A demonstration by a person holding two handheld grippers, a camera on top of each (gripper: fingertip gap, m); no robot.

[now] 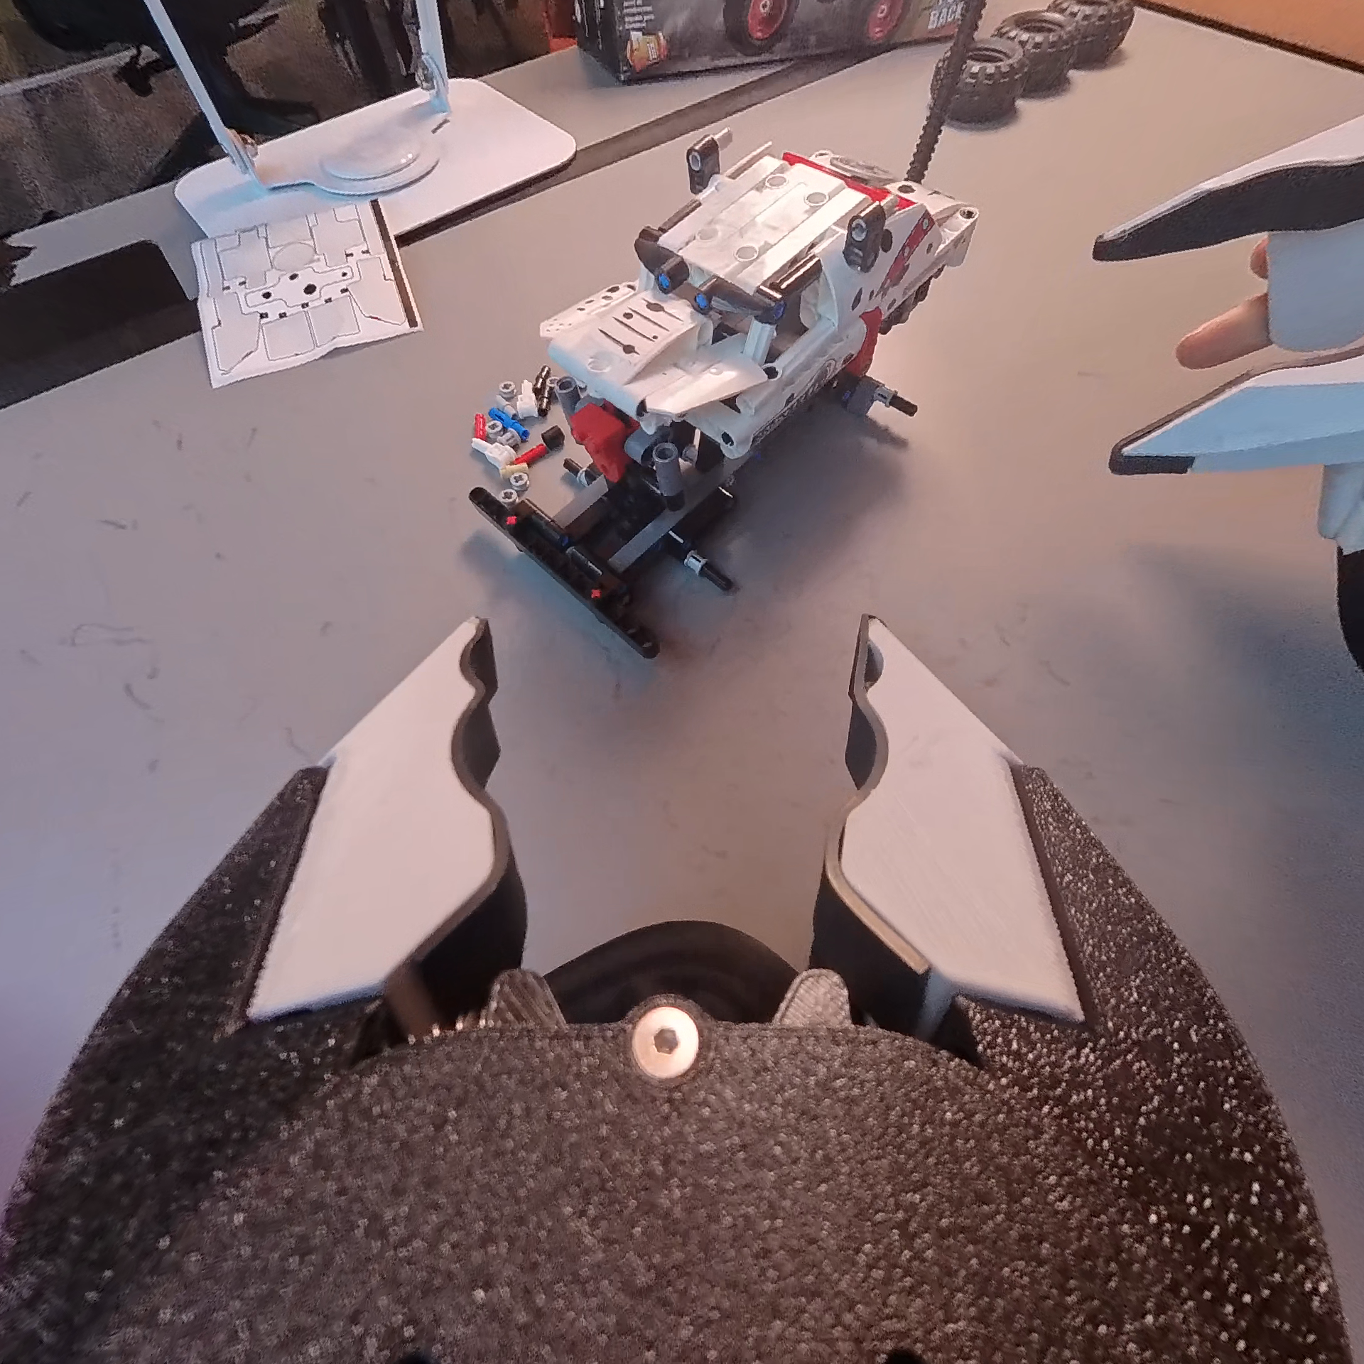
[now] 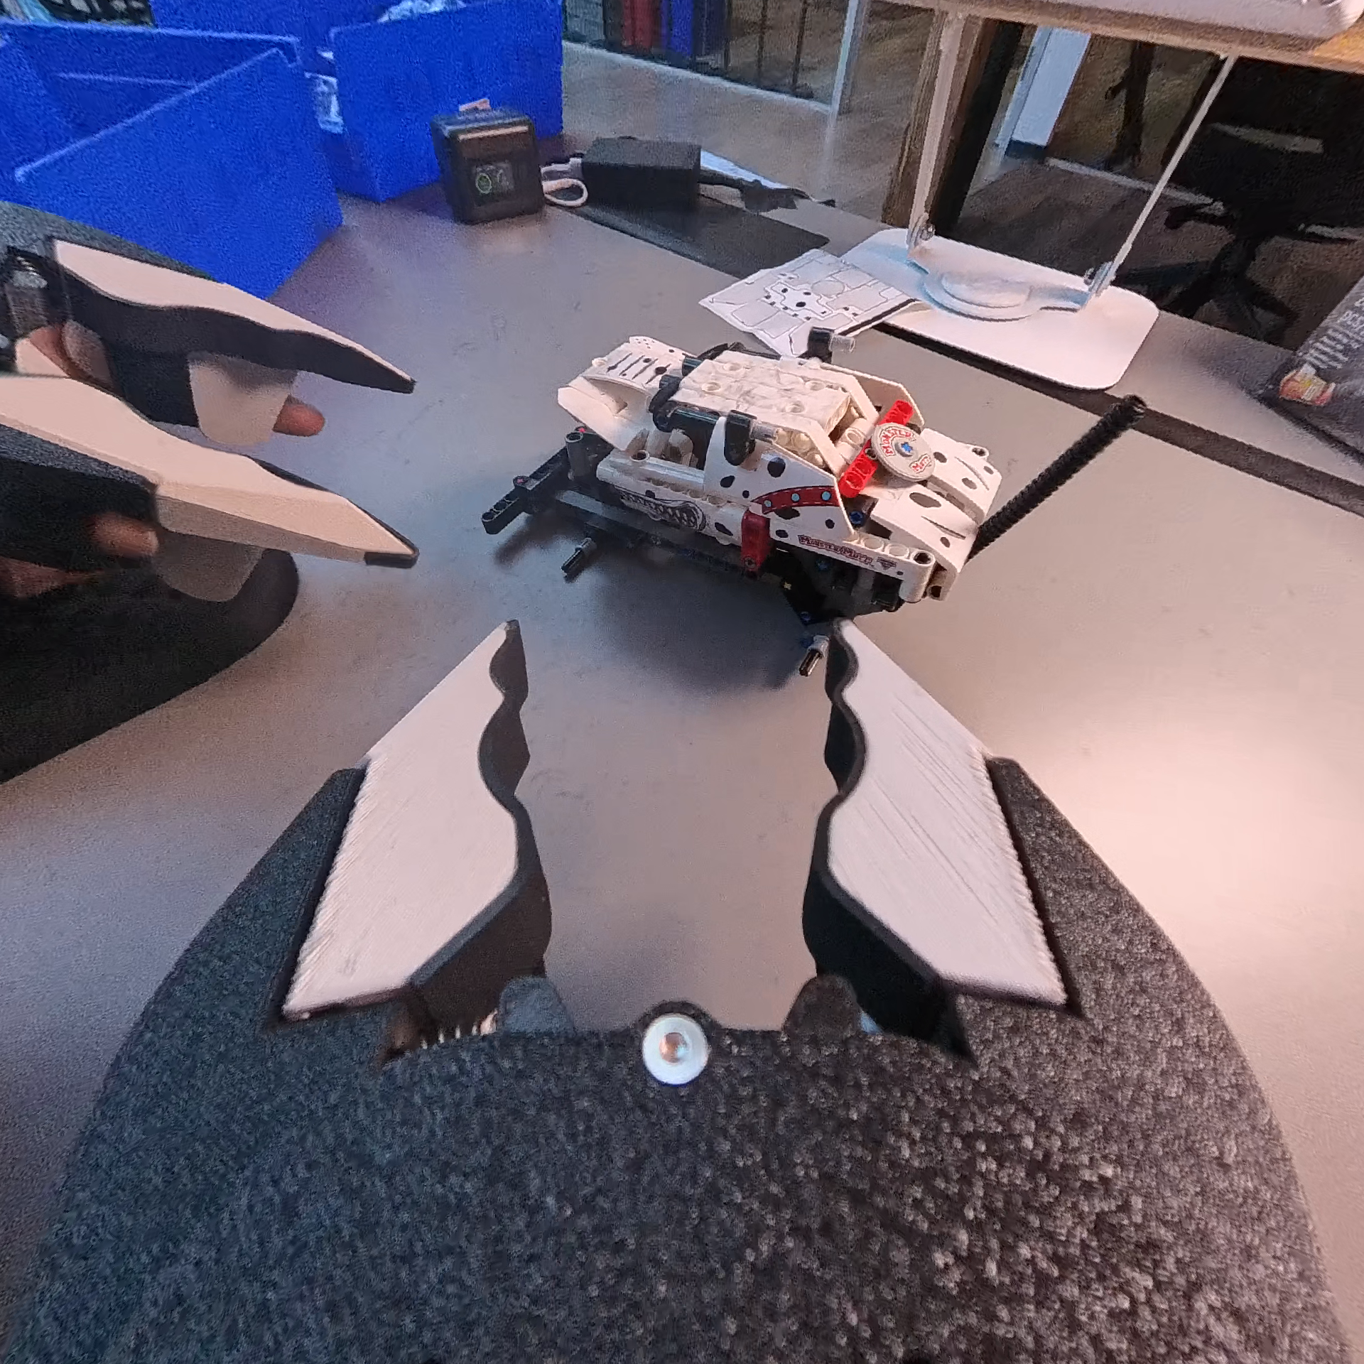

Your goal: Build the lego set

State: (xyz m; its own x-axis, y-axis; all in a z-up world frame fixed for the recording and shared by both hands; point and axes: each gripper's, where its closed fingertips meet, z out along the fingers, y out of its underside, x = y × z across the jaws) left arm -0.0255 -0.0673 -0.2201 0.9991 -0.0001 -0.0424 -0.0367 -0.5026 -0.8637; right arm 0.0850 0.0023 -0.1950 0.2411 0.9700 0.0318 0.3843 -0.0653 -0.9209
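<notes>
A: Where is the lego truck (image 1: pixel 745 354), and which way does it point?

B: On the grey table (image 1: pixel 221 590), wheelless. In the left wrist view its long axis runs from near centre up and to the right; the black bumper (image 1: pixel 565 568) end faces the left gripper (image 1: pixel 672 642). The black ribbed antenna (image 2: pixel 1055 472) rises from the far end.

A: Gripper state?

B: Left gripper spread wide, holding nothing. Right gripper (image 2: pixel 675 642) likewise spread and empty, one tip just beside a rear axle pin (image 2: pixel 812 653).

A: Loose parts?

B: Small pins (image 1: pixel 509 435) beside the hood; tyres (image 1: pixel 1033 55) at the far edge.

A: Any writing?

B: Stickers on the truck's side, a round printed disc (image 2: pixel 902 450), a printed box (image 1: pixel 738 37), an emptied sticker sheet (image 1: pixel 302 295). Not transcribed.
</notes>
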